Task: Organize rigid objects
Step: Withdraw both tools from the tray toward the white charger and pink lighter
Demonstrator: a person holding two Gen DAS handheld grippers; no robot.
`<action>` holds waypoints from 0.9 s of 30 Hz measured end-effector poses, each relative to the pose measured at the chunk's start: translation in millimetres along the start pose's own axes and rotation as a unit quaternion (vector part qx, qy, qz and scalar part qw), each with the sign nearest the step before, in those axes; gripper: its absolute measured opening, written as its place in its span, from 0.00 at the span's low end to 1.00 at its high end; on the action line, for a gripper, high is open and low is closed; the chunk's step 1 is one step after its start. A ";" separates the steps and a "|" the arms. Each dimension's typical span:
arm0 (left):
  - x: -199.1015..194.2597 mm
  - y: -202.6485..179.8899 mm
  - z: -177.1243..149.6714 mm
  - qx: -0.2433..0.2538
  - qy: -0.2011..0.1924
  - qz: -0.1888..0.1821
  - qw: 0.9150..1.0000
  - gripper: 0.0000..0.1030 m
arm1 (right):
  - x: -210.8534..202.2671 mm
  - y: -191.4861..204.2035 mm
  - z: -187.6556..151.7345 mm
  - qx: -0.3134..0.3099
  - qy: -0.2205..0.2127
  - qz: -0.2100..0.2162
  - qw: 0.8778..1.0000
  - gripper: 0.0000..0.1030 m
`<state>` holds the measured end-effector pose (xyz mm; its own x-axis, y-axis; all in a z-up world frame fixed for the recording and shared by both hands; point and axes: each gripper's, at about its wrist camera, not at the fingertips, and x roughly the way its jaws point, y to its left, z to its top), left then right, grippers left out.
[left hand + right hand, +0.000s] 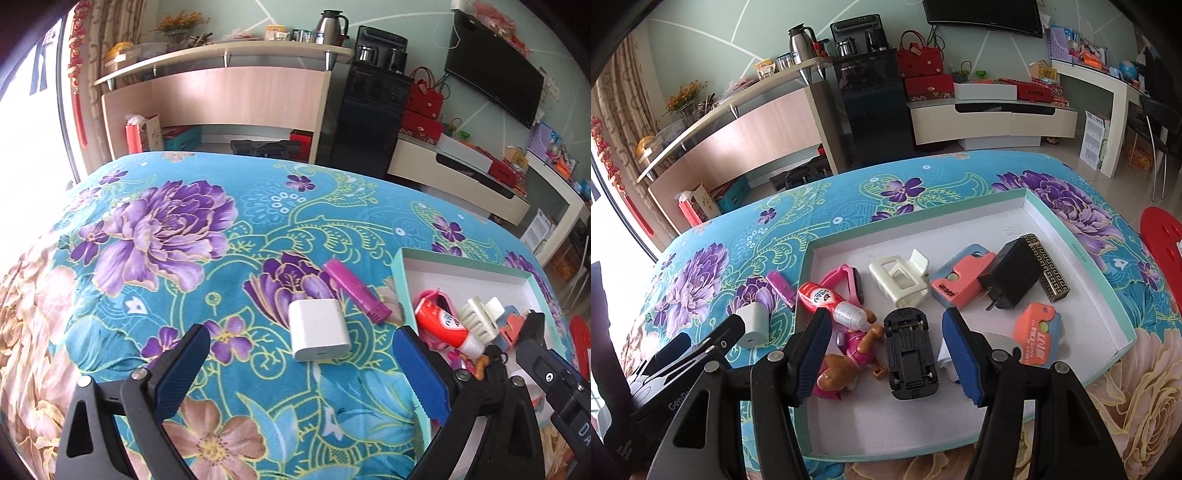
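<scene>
A white charger cube [318,329] and a magenta lighter [357,291] lie on the floral cloth, left of a teal-rimmed white tray [1082,258]. My left gripper [303,373] is open and empty, just short of the cube. My right gripper [886,354] is open over the tray, above an upturned black toy car [911,358]. The tray also holds a red tube [831,301], a pink dog toy [846,365], a cream hair clip [901,280], a black plug adapter [1012,278] and orange boxes [1036,338].
The floral cloth [166,229] covers the whole table. The cube [753,325] and lighter [781,288] also show in the right wrist view. A red stool [1163,236] stands at the right. Shelves and a TV stand lie beyond the far edge.
</scene>
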<state>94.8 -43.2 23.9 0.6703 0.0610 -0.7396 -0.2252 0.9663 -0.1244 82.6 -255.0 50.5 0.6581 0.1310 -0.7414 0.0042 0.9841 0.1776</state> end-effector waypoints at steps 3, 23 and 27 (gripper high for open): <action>2.2 10.2 1.1 -0.012 0.002 0.018 1.000 1.00 | 3.2 8.4 -0.6 -0.009 0.002 0.002 1.000 0.62; 6.2 58.7 8.1 -0.077 0.003 0.070 0.995 1.00 | 13.9 43.6 -4.1 -0.038 -0.005 0.008 0.999 0.91; 8.0 62.9 8.7 -0.078 -0.002 0.069 0.995 1.00 | 14.4 43.7 -3.6 -0.031 -0.010 0.016 0.999 0.92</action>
<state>92.2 20.2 15.9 0.6287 0.1921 -0.7536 -0.4225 0.8979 -0.1236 89.5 -209.7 45.3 0.6719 0.1600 -0.7231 -0.0635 0.9852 0.1590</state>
